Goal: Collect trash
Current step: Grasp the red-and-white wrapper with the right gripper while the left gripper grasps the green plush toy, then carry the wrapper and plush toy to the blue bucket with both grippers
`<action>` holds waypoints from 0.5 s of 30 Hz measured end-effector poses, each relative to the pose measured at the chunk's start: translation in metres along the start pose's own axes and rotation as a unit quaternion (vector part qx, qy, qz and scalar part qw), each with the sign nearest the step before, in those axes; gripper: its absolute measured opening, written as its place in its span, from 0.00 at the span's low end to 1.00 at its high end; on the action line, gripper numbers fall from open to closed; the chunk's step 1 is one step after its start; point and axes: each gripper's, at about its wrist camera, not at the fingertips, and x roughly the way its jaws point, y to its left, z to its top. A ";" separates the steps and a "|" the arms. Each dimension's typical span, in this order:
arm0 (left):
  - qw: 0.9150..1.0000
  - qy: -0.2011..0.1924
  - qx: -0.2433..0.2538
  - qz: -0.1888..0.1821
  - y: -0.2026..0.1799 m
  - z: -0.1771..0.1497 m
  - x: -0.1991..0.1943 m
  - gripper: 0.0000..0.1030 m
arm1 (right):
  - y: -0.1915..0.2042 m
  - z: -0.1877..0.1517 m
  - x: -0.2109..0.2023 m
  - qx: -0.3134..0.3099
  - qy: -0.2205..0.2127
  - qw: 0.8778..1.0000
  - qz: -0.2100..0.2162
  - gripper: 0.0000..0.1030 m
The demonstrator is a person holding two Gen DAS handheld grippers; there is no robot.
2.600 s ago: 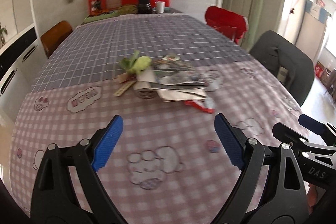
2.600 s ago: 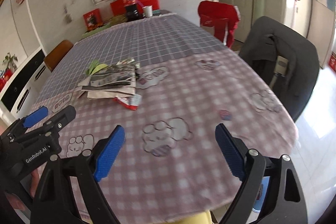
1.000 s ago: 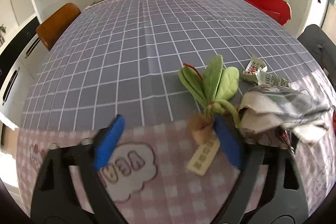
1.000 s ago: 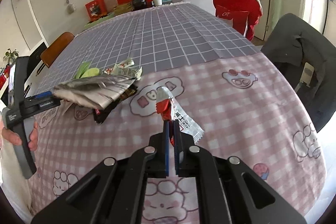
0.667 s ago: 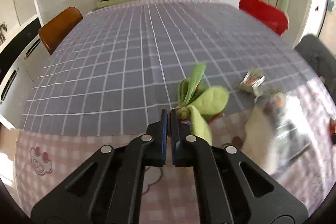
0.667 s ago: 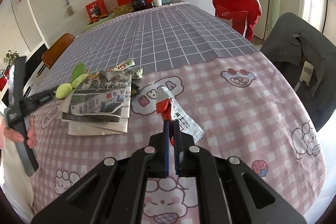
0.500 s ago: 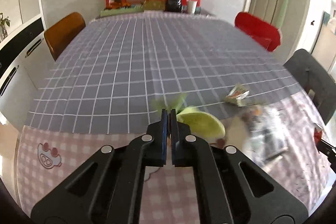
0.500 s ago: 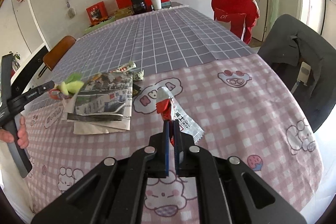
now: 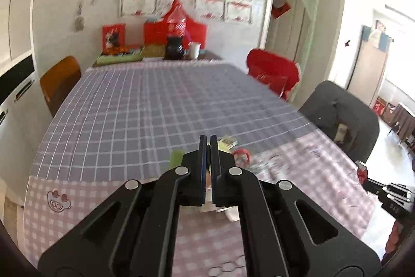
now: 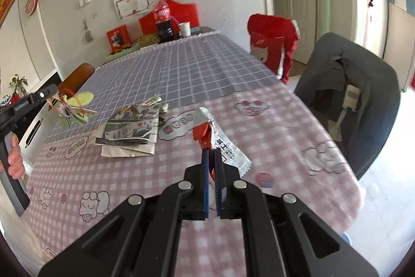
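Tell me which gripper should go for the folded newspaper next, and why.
Neither is free: the right gripper is shut on the snack wrapper, the left gripper on the green leafy scrap. Left is probably better placed, since it hangs nearer the folded newspaper, once it drops its load.

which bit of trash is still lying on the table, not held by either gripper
The folded newspaper. The red-and-white wrapper is pinched in the right gripper; the green leafy tag hangs from the left gripper.
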 end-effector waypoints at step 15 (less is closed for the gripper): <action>0.983 -0.002 0.101 -0.153 -0.186 -0.014 -0.006 0.03 | -0.117 -0.039 -0.095 0.086 -0.060 0.992 -0.071 0.04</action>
